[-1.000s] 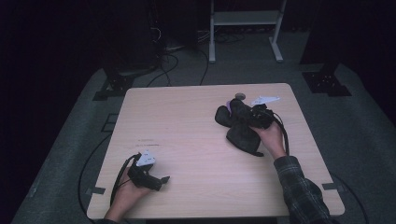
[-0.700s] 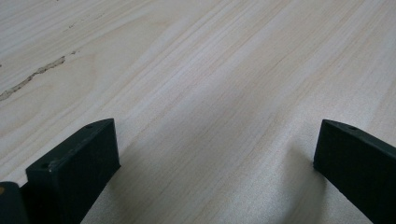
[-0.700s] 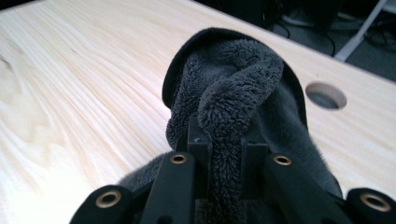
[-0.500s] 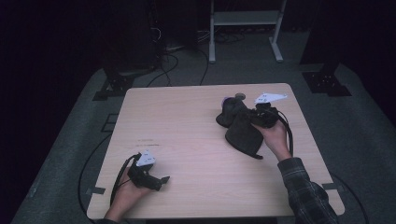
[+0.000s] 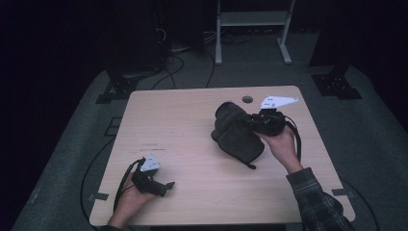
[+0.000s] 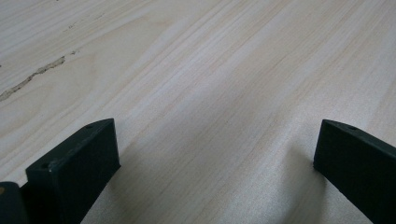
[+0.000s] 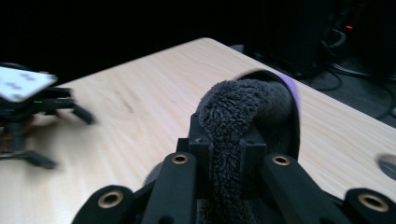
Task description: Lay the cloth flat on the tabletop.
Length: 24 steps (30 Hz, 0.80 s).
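Table (image 5: 192, 130): a light wooden top is seen from above, with a small round hole (image 5: 247, 99) near its far edge; dark floor and cables are seen around it.

Cloth item (image 5: 236, 134): a dark grey, fuzzy piece, perhaps a slipper or a mitt, is found on the right half of the table. One end is lifted by the right gripper, the other end hangs down toward the table top; whether it touches the wood cannot be told. In the right gripper view the fuzzy cloth (image 7: 236, 116) is seen between the two black jaws, with a thin purple edge at its far side.

Right gripper (image 5: 257, 124): it is held by the right hand (image 5: 281, 147) above the table, and its jaws are clenched on the cloth item. They have just been closing, with the cloth pinched between them. A grey three-cornered plate (image 5: 276, 101) is carried on top.

Left gripper (image 5: 166, 186): it is rested low at the near left part of the table, in the left hand (image 5: 127, 202). Its jaws are released and stand wide apart; in the left gripper view bare wood is seen between them.

Sleeve (image 5: 320, 202): a checked pattern is worn on the right forearm.
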Motion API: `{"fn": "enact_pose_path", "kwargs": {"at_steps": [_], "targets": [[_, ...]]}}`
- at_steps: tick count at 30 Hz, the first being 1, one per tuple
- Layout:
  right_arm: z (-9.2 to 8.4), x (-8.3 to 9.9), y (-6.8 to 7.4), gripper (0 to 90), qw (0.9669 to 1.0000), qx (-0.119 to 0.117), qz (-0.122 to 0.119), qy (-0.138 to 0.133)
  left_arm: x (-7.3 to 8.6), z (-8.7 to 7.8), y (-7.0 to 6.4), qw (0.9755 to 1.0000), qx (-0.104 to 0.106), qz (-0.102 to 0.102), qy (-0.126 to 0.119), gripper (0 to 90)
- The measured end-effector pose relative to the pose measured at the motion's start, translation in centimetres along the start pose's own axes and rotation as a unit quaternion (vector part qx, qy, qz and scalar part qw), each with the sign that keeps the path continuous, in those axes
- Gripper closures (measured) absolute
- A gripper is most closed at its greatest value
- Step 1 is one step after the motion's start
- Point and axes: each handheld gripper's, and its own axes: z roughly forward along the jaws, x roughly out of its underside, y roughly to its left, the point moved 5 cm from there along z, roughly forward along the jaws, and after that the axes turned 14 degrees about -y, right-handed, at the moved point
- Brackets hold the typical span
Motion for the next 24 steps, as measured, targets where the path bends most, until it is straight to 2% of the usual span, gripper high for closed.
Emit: {"fn": "enact_pose_path", "kwargs": {"at_steps": [1, 2, 3, 4, 5, 6, 7, 8, 9, 12, 13, 14, 15, 16, 19, 21, 24], "targets": [[0.0, 0.0, 0.0, 79.7, 1.0, 0.0, 0.0, 0.0, 0.0, 0.0, 0.0, 1.0, 0.0, 0.0, 0.0, 0.0], [0.1, -0.4, 1.1, 79.7, 0.9999, -0.014, -0.002, -0.002, 0.0, 0.0, 0.0, 1.0, 0.0, 0.0, 0.0, 0.0], [0.1, -0.4, 1.1, 79.7, 0.9999, -0.014, -0.002, -0.002, 0.0, 0.0, 0.0, 1.0, 0.0, 0.0, 0.0, 0.0], [0.2, -0.9, 2.3, 79.7, 0.9995, -0.03, -0.005, -0.006, 0.0, 0.0, 0.0, 1.0, 0.0, 0.0, 0.001, 0.0], [0.2, -0.9, 2.3, 79.7, 0.9995, -0.03, -0.005, -0.006, 0.0, 0.0, 0.0, 1.0, 0.0, 0.0, 0.001, 0.0], [0.2, -1.3, 3.5, 79.7, 0.9989, -0.046, -0.006, -0.01, 0.0, 0.0, 0.0, 1.0, 0.0, -0.001, 0.0, 0.0], [0.2, -1.3, 3.5, 79.7, 0.9989, -0.046, -0.006, -0.01, 0.0, 0.0, 0.0, 1.0, 0.0, -0.001, 0.0, 0.0], [0.2, -1.6, 4.0, 79.7, 0.9983, -0.056, -0.006, -0.013, 0.0, 0.0, 0.0, 1.0, 0.0, -0.001, 0.0, 0.0], [0.2, -2.0, 5.1, 79.7, 0.9971, -0.073, -0.003, -0.019, 0.0, 0.0, 0.0, 1.0, 0.0, -0.001, 0.0, 0.0], [0.2, -2.4, 6.7, 79.7, 0.9943, -0.103, 0.005, -0.027, 0.0, 0.0, 0.0, 1.0, 0.0, -0.001, 0.0, 0.0], [0.2, -2.4, 6.7, 79.7, 0.9943, -0.103, 0.005, -0.027, 0.0, 0.0, 0.0, 1.0, 0.0, -0.001, 0.0, 0.0], [0.2, -2.6, 7.5, 79.6, 0.9921, -0.121, 0.008, -0.031, 0.0, 0.0, 0.0, 1.0, 0.0, -0.001, 0.0, 0.0], [0.2, -2.6, 7.5, 79.6, 0.9921, -0.121, 0.008, -0.031, 0.0, 0.0, 0.0, 1.0, 0.0, -0.001, 0.0, 0.0], [0.4, -2.5, 8.1, 79.6, 0.9921, -0.123, -0.003, -0.027, 0.0, 0.0, 0.0, 1.0, 0.0, 0.0, 0.0, 0.0], [0.6, -2.2, 8.1, 79.6, 0.9928, -0.118, -0.008, -0.02, 0.0, 0.0, 0.0, 1.0, 0.0, 0.0, 0.0, 0.0], [0.9, -1.6, 7.7, 79.5, 0.9938, -0.11, -0.008, -0.012, 0.0, 0.0, 0.0, 1.0, 0.001, 0.0, 0.0, 0.0], [1.3, -0.2, 6.2, 79.4, 0.9963, -0.086, -0.009, 0.006, 0.0, -0.1, 0.0, 1.0, 0.001, 0.001, 0.002, 0.0]]}}
